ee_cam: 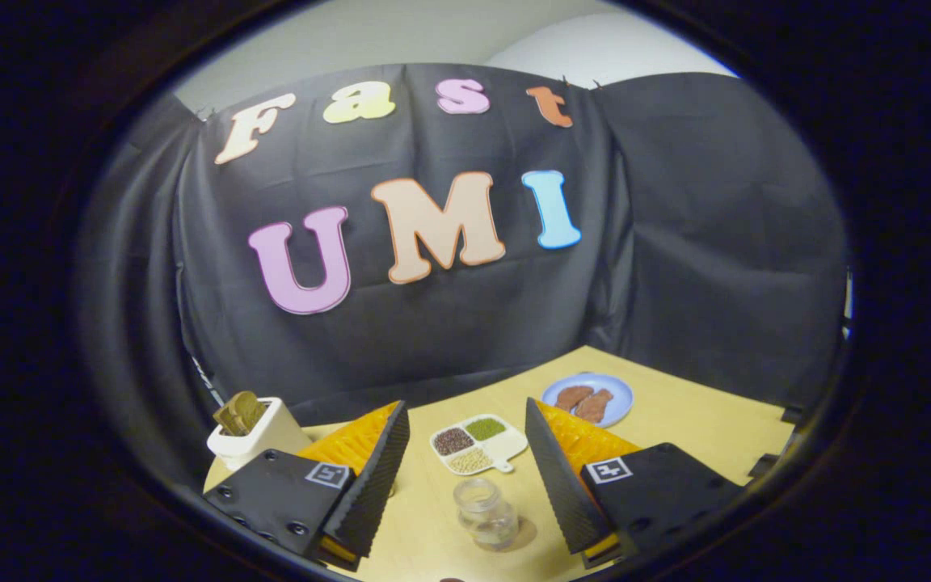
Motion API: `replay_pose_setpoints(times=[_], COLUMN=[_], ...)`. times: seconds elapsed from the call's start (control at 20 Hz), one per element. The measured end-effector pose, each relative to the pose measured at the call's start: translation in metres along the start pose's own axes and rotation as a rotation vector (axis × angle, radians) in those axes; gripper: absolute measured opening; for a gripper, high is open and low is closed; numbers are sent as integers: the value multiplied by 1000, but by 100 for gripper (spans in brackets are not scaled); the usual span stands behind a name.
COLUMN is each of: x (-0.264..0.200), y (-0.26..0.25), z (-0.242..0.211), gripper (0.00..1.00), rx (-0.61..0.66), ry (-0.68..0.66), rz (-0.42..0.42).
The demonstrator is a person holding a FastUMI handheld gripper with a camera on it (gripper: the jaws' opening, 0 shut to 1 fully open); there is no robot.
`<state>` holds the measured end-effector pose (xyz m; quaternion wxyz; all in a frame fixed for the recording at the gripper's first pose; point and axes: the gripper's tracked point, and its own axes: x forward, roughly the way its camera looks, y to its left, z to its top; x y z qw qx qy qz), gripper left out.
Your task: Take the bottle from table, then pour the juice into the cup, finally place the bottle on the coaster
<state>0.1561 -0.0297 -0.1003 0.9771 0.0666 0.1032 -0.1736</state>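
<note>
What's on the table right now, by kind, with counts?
Clear glass jar, between the open gripper's fingers: 1
Divided white tray of grains: 1
Blue plate with brown food pieces: 1
White holder of brown slices: 1
Total: 4

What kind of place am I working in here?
Likely a staged tabletop booth: a wooden table backed by black cloth, set with a divided dish of grains, a blue plate and a clear jar between the open claw.

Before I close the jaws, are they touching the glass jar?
Apart. The gripper view shows the open gripper with bare table between each jaw and the glass jar.
</note>
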Motion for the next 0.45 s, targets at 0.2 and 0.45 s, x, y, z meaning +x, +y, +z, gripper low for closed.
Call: replay_pose_setpoints(times=[0.2, 0.45], x=[-22, -46], y=[-3, -12], z=[47, 87], gripper=[90, 90], rx=[-16, 6], ry=[-78, -154], rz=[28, 66])
